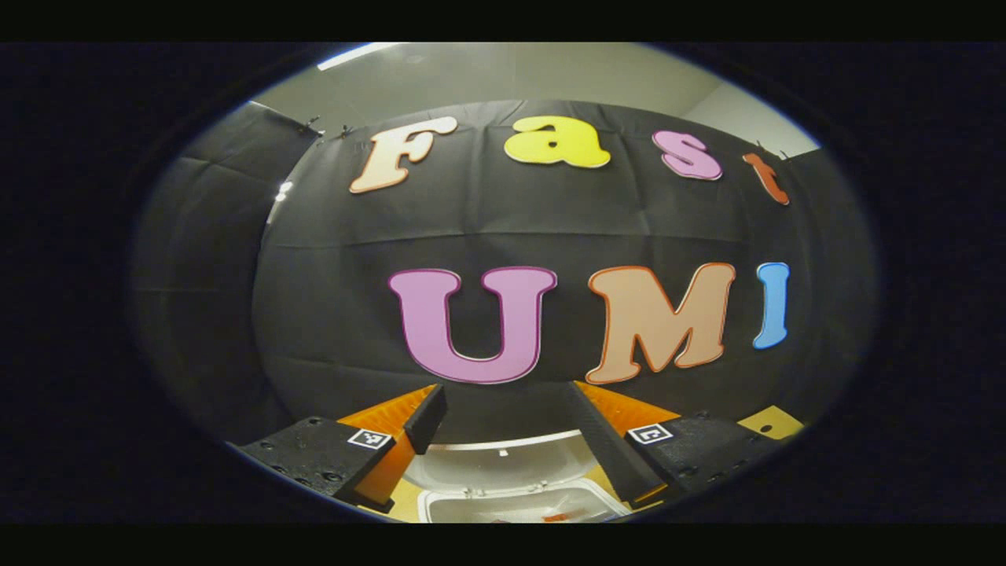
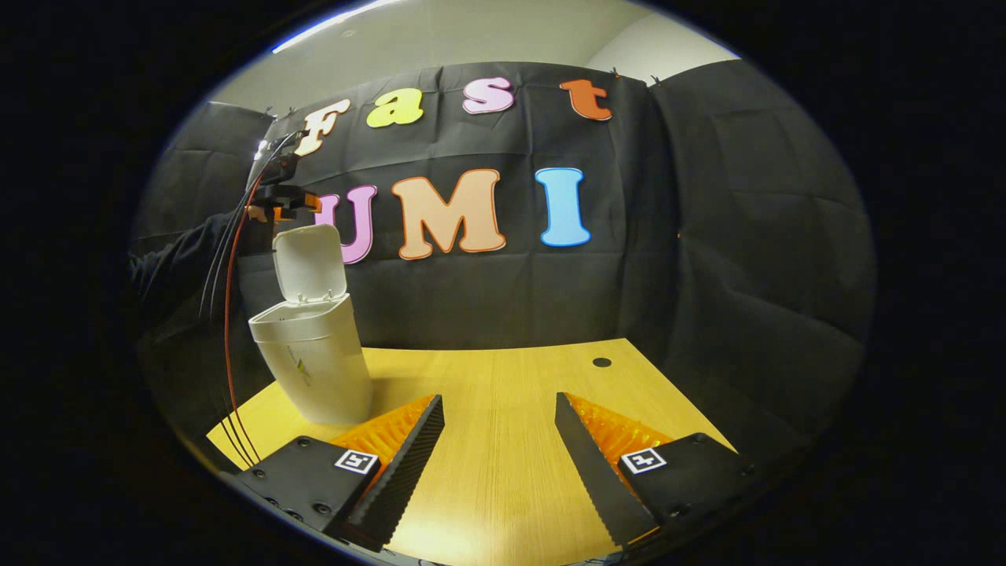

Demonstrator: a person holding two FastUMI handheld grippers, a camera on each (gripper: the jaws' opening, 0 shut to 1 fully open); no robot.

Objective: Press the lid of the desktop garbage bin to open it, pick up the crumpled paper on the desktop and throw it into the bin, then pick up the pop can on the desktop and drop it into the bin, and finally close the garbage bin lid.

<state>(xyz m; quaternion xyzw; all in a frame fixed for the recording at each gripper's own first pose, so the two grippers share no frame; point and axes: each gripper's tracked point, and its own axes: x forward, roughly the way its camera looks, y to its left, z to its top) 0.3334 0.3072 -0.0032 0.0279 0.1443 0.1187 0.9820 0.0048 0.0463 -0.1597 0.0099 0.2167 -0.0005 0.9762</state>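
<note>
Garbage bin stands upright, lid raised; left claw and right claw spread wide, empty.

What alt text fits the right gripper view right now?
A white bin stands on the wooden table with its lid raised. The left hand-held gripper hovers above the lid; the right hand-held gripper is open and empty.
</note>
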